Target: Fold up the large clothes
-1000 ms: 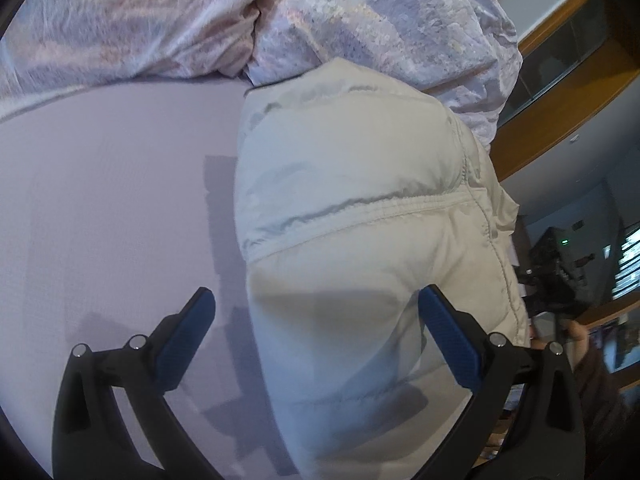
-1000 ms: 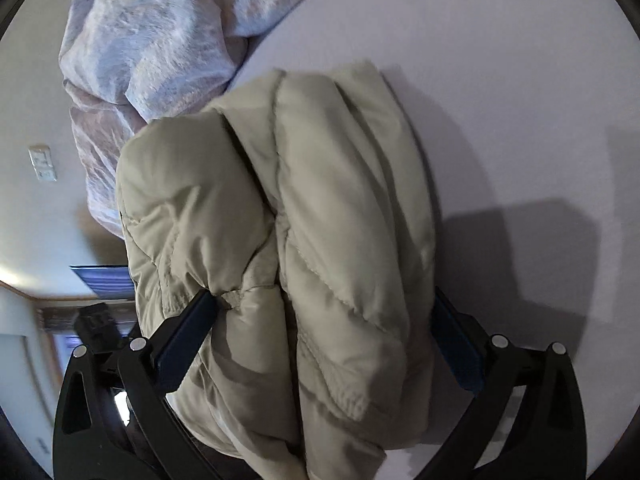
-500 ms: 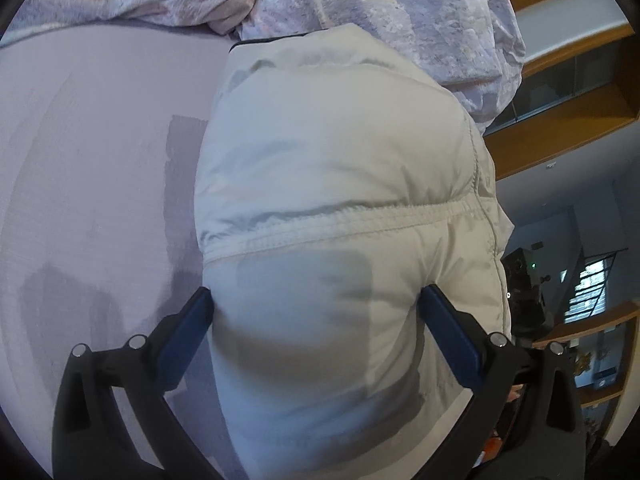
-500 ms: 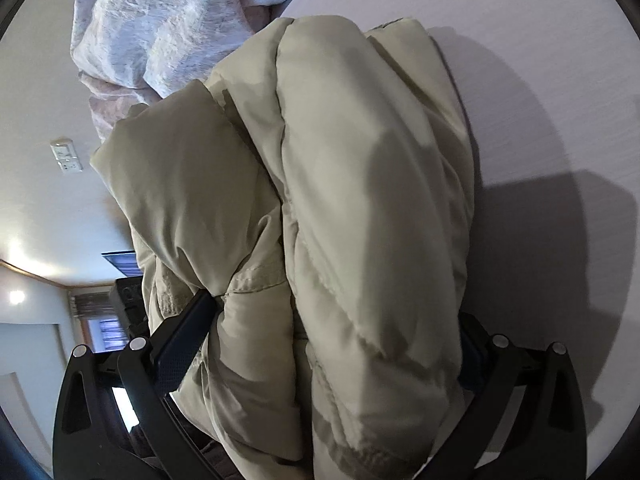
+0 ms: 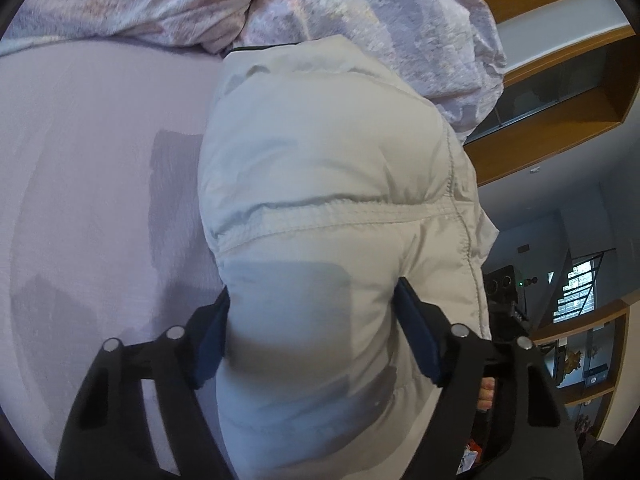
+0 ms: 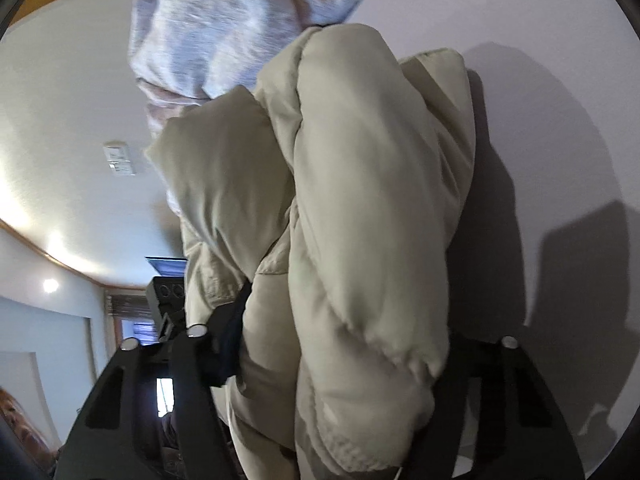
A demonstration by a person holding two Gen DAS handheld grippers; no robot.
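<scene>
Beige jacket (image 5: 320, 184) now squeezed by closing left gripper (image 5: 316, 340) and right gripper (image 6: 340, 344).

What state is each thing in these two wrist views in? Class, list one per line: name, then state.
Puffer jacket: folded into a thick bundle, held at two places.
Left gripper: jaws closing, pads pressing the jacket.
Right gripper: jaws closing, bunched jacket between them.
Patterned duvet: crumpled in a heap behind the jacket.
Bed sheet: spread flat and smooth.

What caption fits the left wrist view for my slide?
Left gripper closing on a folded beige puffer jacket lying on a lilac bed sheet beside a crumpled duvet.
</scene>
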